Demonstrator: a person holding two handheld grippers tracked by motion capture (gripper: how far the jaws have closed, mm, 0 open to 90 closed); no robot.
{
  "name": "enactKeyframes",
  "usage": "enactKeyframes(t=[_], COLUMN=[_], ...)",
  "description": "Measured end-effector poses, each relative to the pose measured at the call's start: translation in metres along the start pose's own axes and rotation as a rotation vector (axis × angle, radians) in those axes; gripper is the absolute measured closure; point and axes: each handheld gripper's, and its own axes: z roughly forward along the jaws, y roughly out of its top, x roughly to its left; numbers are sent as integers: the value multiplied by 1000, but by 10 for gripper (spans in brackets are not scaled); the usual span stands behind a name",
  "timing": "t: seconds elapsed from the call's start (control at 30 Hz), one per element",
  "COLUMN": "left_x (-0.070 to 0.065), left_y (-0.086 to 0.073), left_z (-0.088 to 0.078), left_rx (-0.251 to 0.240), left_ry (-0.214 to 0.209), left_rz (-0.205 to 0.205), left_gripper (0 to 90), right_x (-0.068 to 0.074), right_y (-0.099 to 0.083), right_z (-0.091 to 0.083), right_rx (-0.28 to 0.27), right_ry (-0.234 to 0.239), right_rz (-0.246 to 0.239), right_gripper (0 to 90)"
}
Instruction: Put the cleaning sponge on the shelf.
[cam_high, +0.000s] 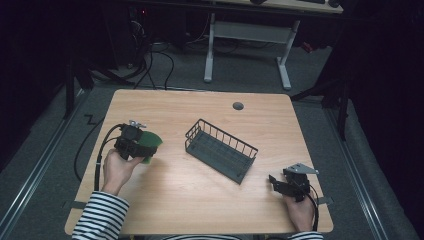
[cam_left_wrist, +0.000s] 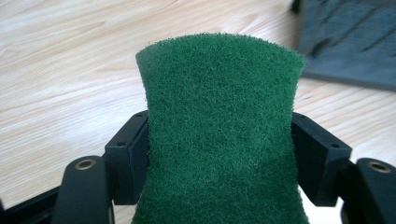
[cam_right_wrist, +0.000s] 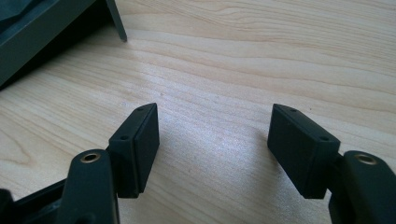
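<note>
right now you are clamping the green scouring pad (cam_left_wrist: 219, 135) between the jaws of your left gripper (cam_high: 136, 145) at the table's (cam_high: 170, 195) left side, while your right gripper (cam_right_wrist: 215, 144) is hovering wide apart near right of the wire basket (cam_high: 221, 149).

Overhead light brightens the pale wooden table top (cam_high: 200, 190), while the room around it sinks into near black. Soft glare sheens the wood between the right gripper's jaws (the far grain blurs). The fuzzy green scouring pad (cam_left_wrist: 219, 135) looks sharp.
</note>
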Motion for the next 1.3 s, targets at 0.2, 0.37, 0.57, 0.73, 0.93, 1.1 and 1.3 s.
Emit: enactKeyframes(t=[0.2,0.37,0.57,0.73,0.93,1.1,1.3], left_x=[-11,-19,-32,-43,-56,-70,-88], left_y=[8,20,31,42,55,70,85], left_z=[-6,-12,-18,-23,-25,-22,-14], left_rx=[-7,-19,-29,-41,-52,-54,-45], left_ry=[2,-4,-20,-48,-77,-103,-113], left_rz=[34,56,96,120,150,165,202], left_gripper=[307,307,307,307,307,307,308], right_x=[0,0,0,0,0,0,0], right_y=[0,0,0,0,0,0,0], right_z=[0,0,0,0,0,0,0], right_rx=[0,0,0,0,0,0,0], right_ry=[0,1,1,1,1,1,1], right_rz=[0,-1,-1,-2,-1,-2,-2], right_gripper=[339,338,338,338,337,337,337])
